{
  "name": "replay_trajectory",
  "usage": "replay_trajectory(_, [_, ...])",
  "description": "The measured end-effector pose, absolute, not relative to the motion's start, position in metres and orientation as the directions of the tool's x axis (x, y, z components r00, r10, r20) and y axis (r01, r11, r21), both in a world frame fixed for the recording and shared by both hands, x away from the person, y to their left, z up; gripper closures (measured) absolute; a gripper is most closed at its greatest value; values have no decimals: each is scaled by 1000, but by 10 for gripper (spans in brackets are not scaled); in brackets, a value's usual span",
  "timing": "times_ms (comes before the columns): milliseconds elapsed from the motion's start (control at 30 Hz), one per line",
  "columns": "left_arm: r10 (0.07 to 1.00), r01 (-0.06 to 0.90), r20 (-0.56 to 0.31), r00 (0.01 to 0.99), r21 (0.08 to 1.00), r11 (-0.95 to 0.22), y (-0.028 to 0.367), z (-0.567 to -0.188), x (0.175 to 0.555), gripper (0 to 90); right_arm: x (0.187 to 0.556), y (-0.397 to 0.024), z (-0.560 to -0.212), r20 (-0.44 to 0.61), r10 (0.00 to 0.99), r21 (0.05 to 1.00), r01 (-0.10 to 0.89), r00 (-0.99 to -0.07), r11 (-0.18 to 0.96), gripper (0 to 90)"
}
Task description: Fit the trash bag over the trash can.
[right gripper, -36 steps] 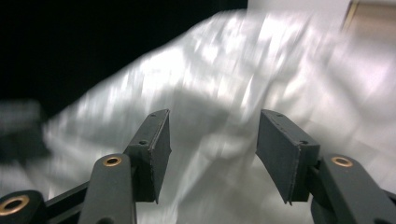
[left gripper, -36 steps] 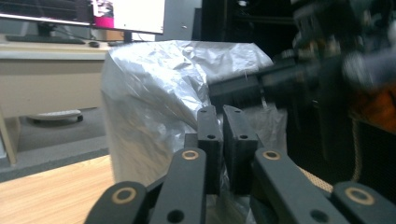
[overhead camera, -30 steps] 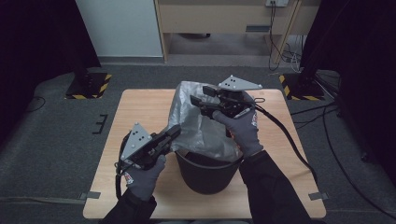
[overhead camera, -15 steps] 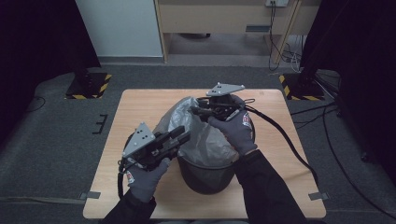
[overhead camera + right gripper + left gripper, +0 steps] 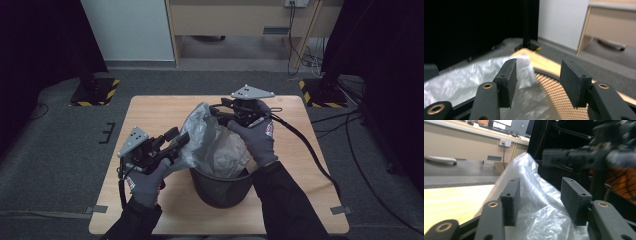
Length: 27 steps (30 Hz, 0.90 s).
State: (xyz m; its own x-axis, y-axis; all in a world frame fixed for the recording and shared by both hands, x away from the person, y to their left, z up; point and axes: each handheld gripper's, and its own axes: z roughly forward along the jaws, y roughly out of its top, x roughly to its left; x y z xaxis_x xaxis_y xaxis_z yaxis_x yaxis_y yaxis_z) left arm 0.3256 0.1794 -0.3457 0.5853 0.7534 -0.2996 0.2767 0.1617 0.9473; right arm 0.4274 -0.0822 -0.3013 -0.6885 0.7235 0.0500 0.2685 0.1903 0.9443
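High view: a clear plastic bag (image 5: pixel 212 142) rises from a black mesh bin (image 5: pixel 221 186) on the wooden table (image 5: pixel 150 112), between the left gripper (image 5: pixel 181 140) and right gripper (image 5: pixel 216 110).

Left gripper view: jaws spread, just opened, bag film between them unpinched.

Right gripper view: jaws apart, likewise just opened, above the bag's edge and bin rim.

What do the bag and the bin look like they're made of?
Bag: thin, translucent plastic film, slightly glossy; it crumples and catches light. Bin: black, matte, probably metal mesh; the right gripper view shows a fine grid wall below a solid rim.
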Motion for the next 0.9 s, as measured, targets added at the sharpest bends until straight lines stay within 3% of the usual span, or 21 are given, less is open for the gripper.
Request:
replay_trajectory(200, [769, 256, -278, 576, 955, 153, 177, -344, 323, 593, 424, -90, -296, 59, 739, 967, 224, -671, 125, 435])
replay_trajectory(433, [778, 198, -214, 590, 973, 118, 179, -334, 321, 886, 421, -98, -287, 66, 726, 979, 186, -685, 86, 455])
replay_trajectory(767, [739, 127, -51, 672, 991, -47, 140, -329, 312, 897, 420, -100, -281, 106, 688, 984, 177, -718, 33, 448])
replay_trajectory(900, [720, 125, -40, 693, 990, -65, 134, -331, 313, 895, 423, -92, -287, 121, 644, 974, 215, -756, 69, 432])
